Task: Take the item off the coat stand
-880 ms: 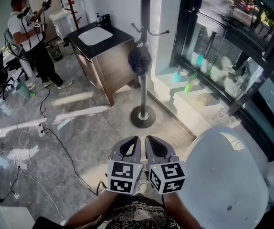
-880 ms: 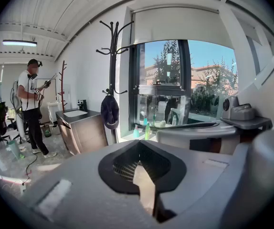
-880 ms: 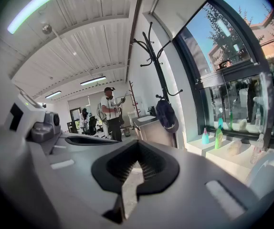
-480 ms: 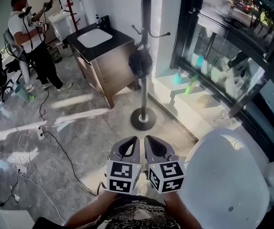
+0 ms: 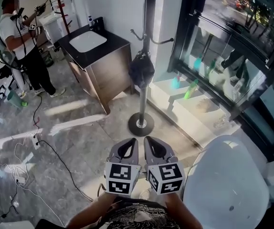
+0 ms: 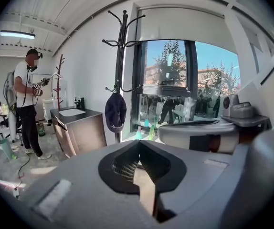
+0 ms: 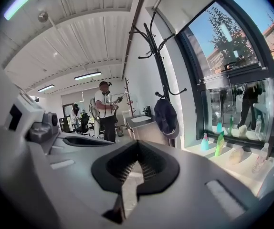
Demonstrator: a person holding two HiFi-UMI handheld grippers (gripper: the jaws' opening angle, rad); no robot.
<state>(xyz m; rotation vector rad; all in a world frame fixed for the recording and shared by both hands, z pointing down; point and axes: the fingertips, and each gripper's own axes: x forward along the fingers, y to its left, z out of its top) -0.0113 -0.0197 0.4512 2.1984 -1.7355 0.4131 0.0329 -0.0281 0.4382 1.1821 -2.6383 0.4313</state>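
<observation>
A dark cap (image 5: 141,68) hangs limp from a lower hook of the upright coat stand (image 5: 142,105), beside the window.

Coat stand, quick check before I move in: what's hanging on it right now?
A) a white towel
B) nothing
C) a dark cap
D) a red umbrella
C: a dark cap hangs from one of the lower hooks of the coat stand, and its upper hooks are bare.

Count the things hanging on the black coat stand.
1: a dark cap hangs on a lower hook of the coat stand, near the window. Its other hooks look bare, though the pole may hide something small.
</observation>
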